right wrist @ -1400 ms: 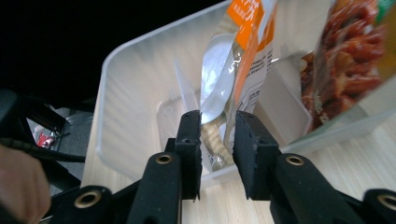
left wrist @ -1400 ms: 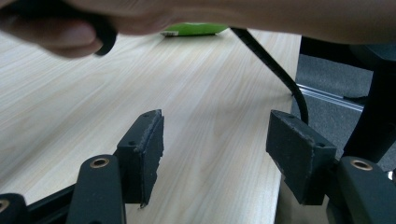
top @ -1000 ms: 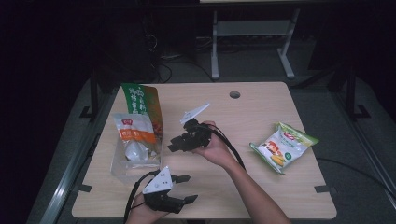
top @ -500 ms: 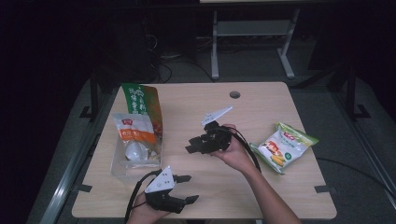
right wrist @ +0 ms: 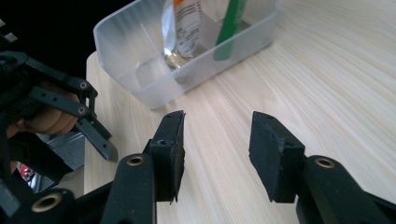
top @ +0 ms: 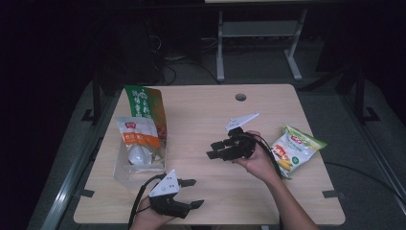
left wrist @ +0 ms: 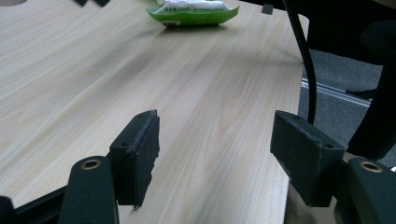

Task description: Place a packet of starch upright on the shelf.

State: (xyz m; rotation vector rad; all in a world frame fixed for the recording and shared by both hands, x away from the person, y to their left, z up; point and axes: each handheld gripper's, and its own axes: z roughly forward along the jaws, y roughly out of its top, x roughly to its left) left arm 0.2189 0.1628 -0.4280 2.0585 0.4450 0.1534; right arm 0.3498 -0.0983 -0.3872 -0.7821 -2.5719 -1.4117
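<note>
Snack bags are what I seem to be sorting here: two already stand in the clear plastic bin (top: 125, 168), an orange-and-white pouch (top: 138, 139) and a tall green bag (top: 146, 109) leaning behind it, while a third, the green and yellow snack packet (top: 297, 149), lies on the table (top: 201, 110).

A second ago my right gripper (top: 221, 149) hung close beside the bin. Since then it has travelled across the table away from the bin, and its jaws have just been opening, with nothing between them. In the right gripper view they stand moderately apart over bare wood, and the bin sits ahead and slightly to the left of them. I read that as a delivery finished and the hand pulling back for the next item.

That item, the packet, lies just behind the right hand, on the side away from the bin, near but not touching. The gripper points toward the bin, so I judge I would have to swing it round before reaching.

My left gripper (top: 190, 194) rests at the near table edge, jaws wide and empty, unmoved from a second ago. In the left gripper view the packet (left wrist: 194, 11) lies far ahead of its jaws.
</note>
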